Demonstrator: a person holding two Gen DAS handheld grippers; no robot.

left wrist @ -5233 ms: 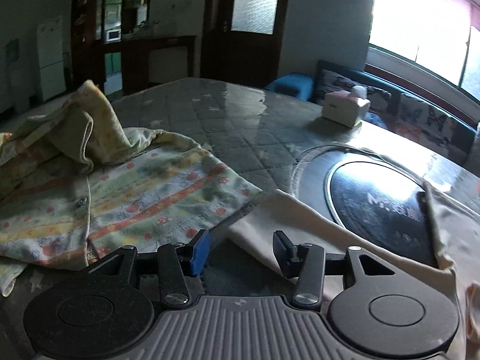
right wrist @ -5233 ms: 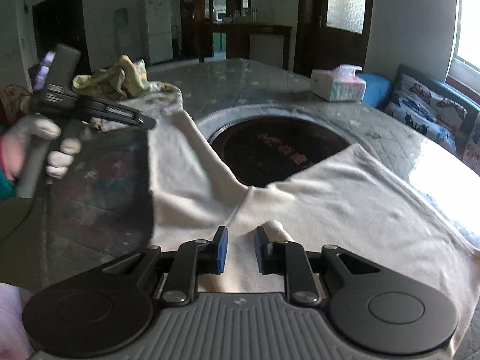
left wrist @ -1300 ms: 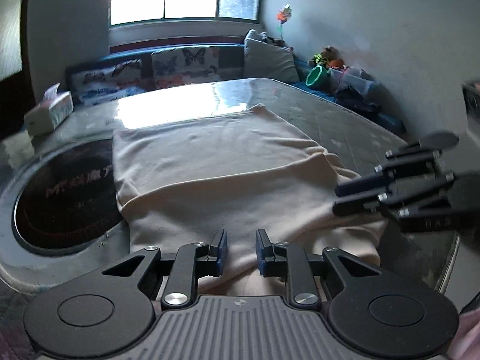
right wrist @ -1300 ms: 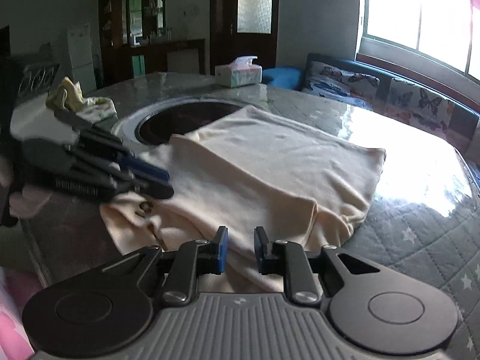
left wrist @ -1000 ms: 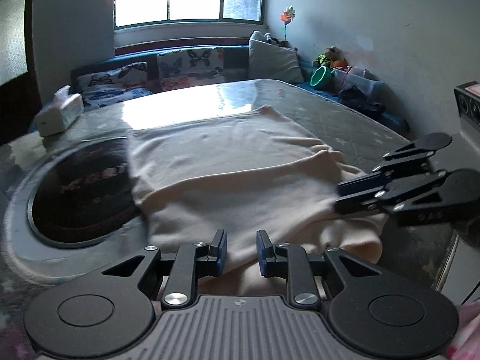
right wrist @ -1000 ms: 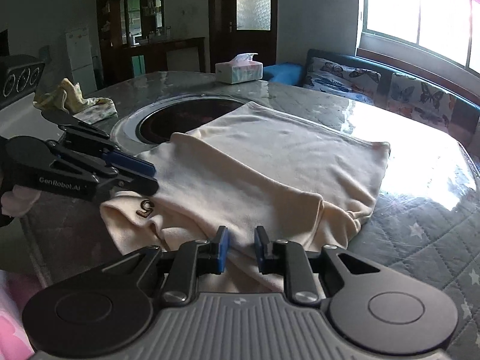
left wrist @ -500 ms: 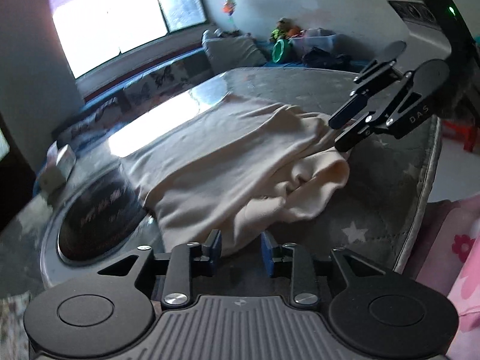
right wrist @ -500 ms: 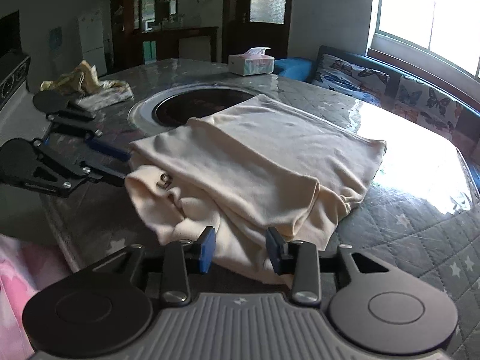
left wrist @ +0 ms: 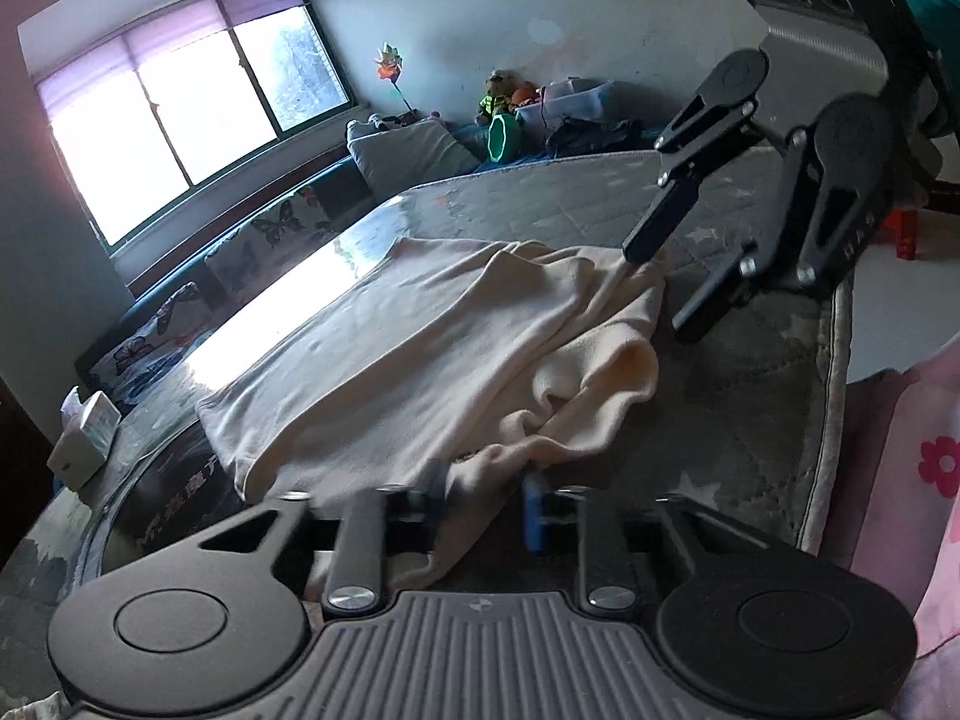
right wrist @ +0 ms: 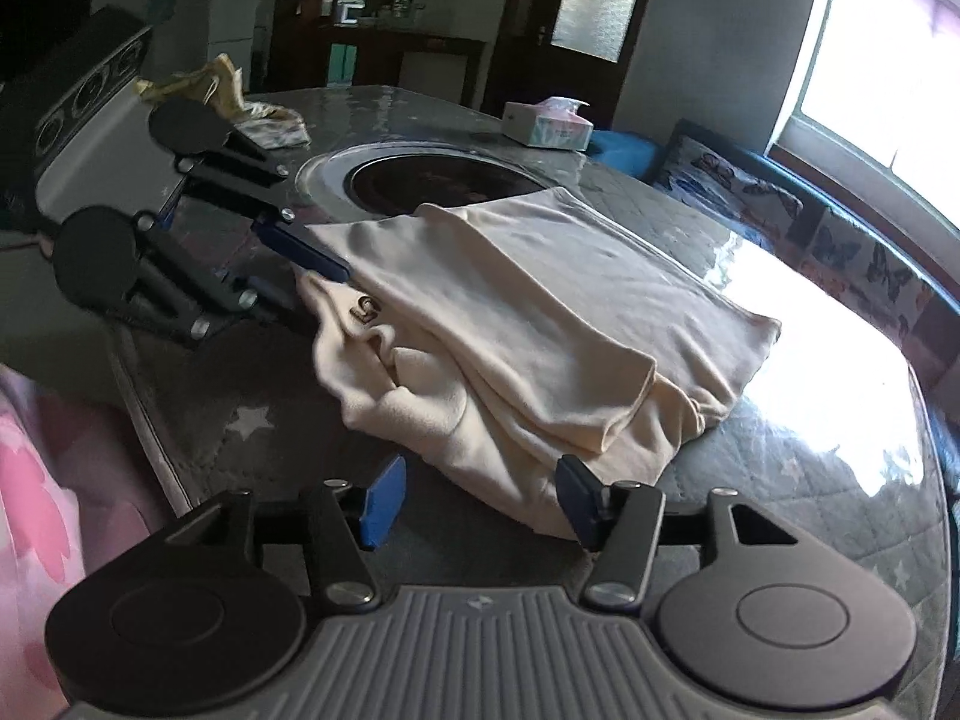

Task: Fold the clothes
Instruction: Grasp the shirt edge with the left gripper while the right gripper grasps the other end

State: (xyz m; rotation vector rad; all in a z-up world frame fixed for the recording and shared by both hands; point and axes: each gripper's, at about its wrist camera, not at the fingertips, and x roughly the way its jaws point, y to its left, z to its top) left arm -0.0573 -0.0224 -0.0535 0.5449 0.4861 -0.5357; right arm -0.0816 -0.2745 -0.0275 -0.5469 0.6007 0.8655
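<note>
1 cream garment (right wrist: pixel 540 312) | 2 grippers – left gripper (left wrist: pixel 483 501) released – right gripper (right wrist: pixel 477 501) released

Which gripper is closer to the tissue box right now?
Left. The left gripper sits at the cream garment's corner nearer the tissue box; the right gripper is at the garment's far corner from it.

Home living room: butterfly-print sofa (left wrist: pixel 240 252), window (left wrist: pixel 180 120), fridge (right wrist: pixel 231 6), tissue box (right wrist: pixel 549 125).

Left wrist view low over the counter (left wrist: pixel 750 420), facing the window, right wrist view facing the door, both close on the cream garment (left wrist: pixel 432 348) (right wrist: pixel 540 312)
</note>
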